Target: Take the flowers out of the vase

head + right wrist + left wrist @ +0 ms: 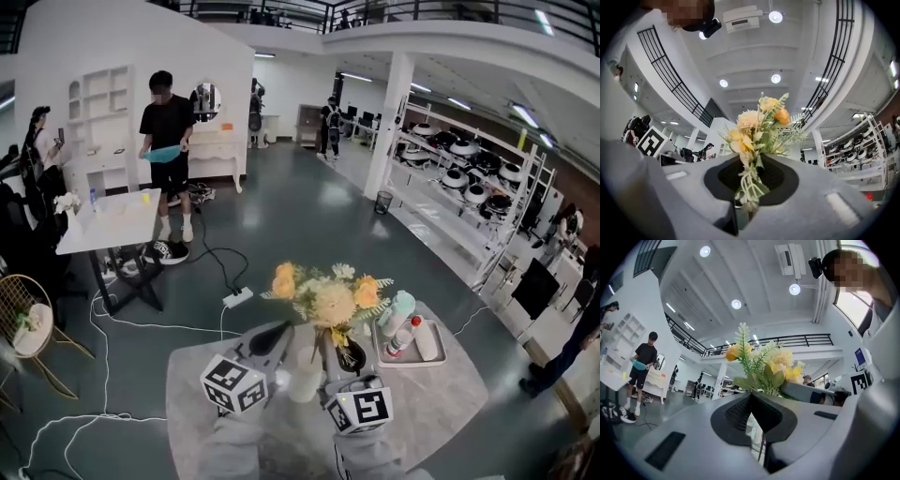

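flowers gripped in the right tool, vase at the left tool

in the right gripper view the right tool's jaws are nearly together and clamp the lower stems and a pale leaf of the artificial bouquet. the yellow, cream and orange heads and green fern sprigs stand up above the pads. in the head view the bouquet sits above the near middle of the grey tabletop, its heads over and just beyond both tools. the stems run down to the right tool's dark tips.

the pale vase stands upright between the two tools, just left of the stems. i cannot tell whether the stem ends are inside it.

in the left gripper view the left tool's dark pads are drawn close together. only a narrow slit is left, and the vase's pale wall fills it, so the tool appears to pinch the vase. a thin dark stem shows low in the same slit, and the flower heads rise beyond the pads.

to the right of the bouquet a shallow tray lies on the tabletop. it holds a teal-and-white bottle and a white bottle with a red cap.

on the floor beyond the tabletop lies a white power strip with its cable. far left a person in black stands near a white table.
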